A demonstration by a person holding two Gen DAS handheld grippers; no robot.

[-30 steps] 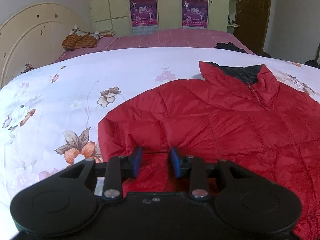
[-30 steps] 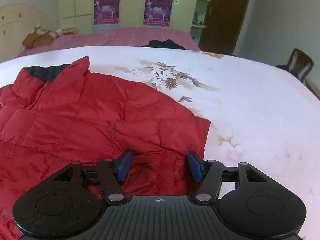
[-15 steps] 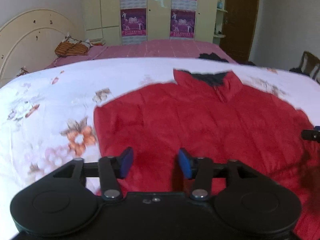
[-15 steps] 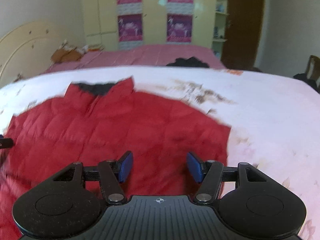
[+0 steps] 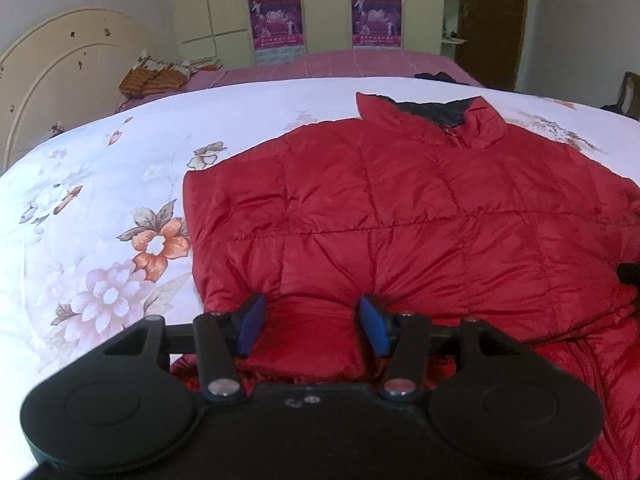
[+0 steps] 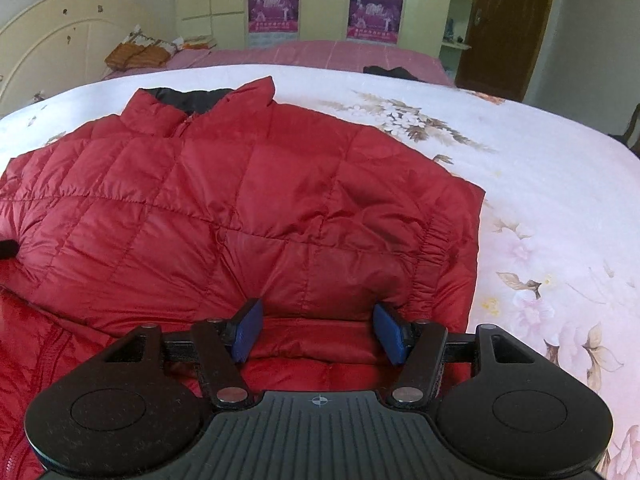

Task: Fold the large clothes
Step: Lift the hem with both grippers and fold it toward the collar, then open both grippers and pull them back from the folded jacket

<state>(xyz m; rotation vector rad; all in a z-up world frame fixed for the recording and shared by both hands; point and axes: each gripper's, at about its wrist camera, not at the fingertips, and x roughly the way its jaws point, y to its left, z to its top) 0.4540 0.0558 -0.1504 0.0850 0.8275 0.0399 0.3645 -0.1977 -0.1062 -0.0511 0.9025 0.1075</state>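
Left tongs opening, unclamped | right tongs spread | red jacket beneath both

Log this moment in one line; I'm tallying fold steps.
stage: mid-fold | red jacket: on floral bedspread | left hand-held gripper: opening, over sleeve fold | right hand-held gripper: open

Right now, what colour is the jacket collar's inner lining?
Black, inside the red quilted puffer jacket collar lining; clearest in the right wrist view.
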